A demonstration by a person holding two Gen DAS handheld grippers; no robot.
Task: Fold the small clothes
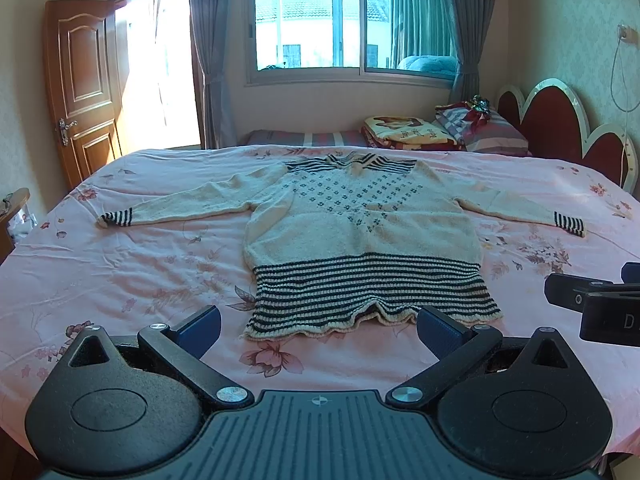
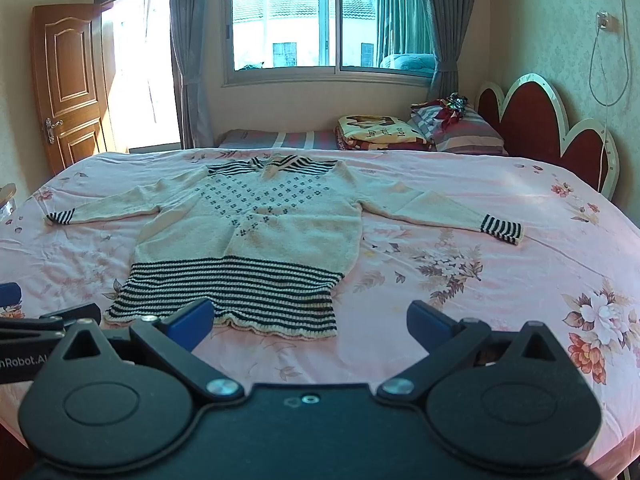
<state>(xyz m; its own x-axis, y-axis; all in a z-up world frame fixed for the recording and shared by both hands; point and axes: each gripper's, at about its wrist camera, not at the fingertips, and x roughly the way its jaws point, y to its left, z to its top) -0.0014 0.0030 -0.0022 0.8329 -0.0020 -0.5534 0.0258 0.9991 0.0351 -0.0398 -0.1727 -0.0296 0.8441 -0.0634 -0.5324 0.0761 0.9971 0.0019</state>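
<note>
On pink floral bedspread (image 1: 120,264), cream sweater (image 1: 360,224) is lying flat, front up, both sleeves spreading out.
Left gripper (image 1: 318,326) is hovering just before the striped hem, fingers wide apart, gripping nothing; right gripper (image 2: 310,320) is hovering near the hem's right corner, also spread and empty. Folded blankets (image 1: 408,132) are sitting by the headboard (image 1: 560,120).

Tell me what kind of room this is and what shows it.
Most likely a home bedroom. A sweater lies spread on a bed under a pink floral sheet, with a scalloped headboard at the right, folded bedding beside it, and a curtained window behind.
</note>
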